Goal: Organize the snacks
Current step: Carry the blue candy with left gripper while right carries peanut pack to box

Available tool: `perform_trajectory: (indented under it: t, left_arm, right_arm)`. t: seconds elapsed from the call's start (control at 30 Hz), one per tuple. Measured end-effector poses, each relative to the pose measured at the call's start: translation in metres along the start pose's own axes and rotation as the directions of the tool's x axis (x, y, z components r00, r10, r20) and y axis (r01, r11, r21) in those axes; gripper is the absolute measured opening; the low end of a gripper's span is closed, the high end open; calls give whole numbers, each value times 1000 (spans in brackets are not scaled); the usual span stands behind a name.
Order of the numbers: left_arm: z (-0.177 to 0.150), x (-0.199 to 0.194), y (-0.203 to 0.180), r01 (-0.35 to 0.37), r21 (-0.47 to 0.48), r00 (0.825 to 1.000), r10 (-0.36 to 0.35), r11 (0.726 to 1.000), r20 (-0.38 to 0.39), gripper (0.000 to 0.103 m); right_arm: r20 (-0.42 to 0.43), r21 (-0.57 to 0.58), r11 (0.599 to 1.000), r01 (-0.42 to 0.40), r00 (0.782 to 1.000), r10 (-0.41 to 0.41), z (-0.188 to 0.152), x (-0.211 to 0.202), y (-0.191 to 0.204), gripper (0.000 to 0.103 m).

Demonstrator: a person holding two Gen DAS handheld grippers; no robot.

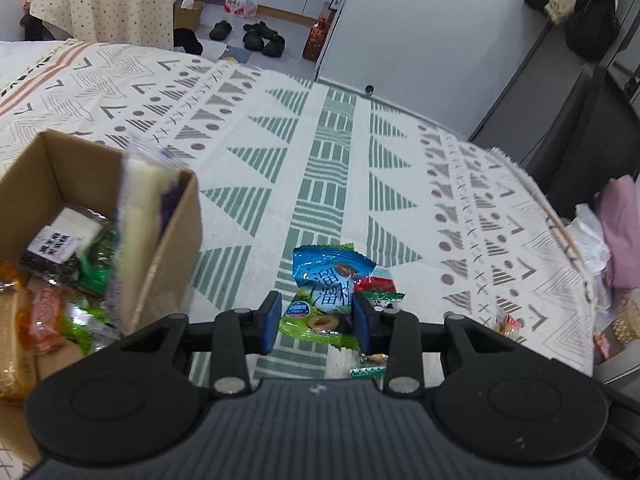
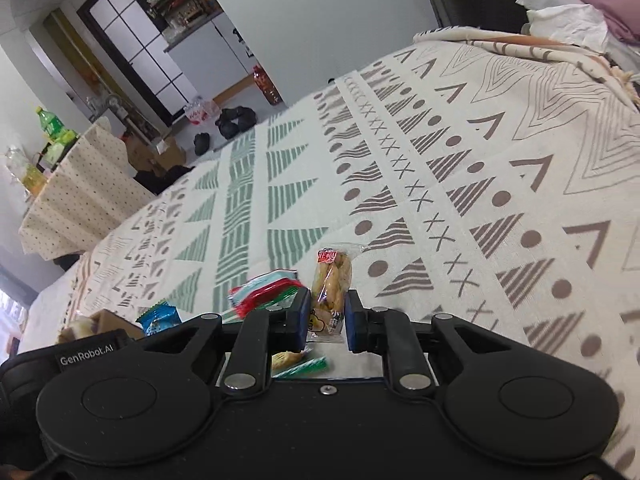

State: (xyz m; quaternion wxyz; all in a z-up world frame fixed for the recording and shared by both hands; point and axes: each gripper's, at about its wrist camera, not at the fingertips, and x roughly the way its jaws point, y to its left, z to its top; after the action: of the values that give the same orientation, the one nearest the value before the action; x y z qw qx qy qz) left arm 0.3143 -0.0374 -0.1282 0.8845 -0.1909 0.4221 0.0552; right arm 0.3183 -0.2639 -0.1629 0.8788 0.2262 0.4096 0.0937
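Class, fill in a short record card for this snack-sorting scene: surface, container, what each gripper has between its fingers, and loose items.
surface: patterned cloth
container: open cardboard box, on the left in the left wrist view, holding several snacks
left gripper: open, fingers on either side of a blue and green snack packet
right gripper: around a clear packet of golden snacks; grip unclear
loose items: red and green packet

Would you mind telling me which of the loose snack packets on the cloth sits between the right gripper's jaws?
The clear packet of golden twisted snacks with a red label; the blue-green plum packet sits in the left gripper instead.
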Motion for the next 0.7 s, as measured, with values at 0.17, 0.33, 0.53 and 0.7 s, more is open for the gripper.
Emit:
perform_trajectory:
  t: [0.17,0.33,0.53,0.7]
  left_arm:
    - [1,-23,7,33,-21,999,-32,999,26,37]
    - [3,-48,12,68,-40,996,-66,997,62,37]
    - [9,-76,23,99,-56,989,-92,994,114,37]
    - [9,-89,44,104,-104,989,-91,989,119,37]
  right_arm:
    - [30,10,1000,-1,1000,1,-7,-23,15,18]
    - [66,-1,1000,-15,998,15,-9,-44,35,18]
    - [98,-42,999,-22,995,26,-16,-66,60,18]
    - [117,-67,997,-27,993,35,-20,-79,80,18]
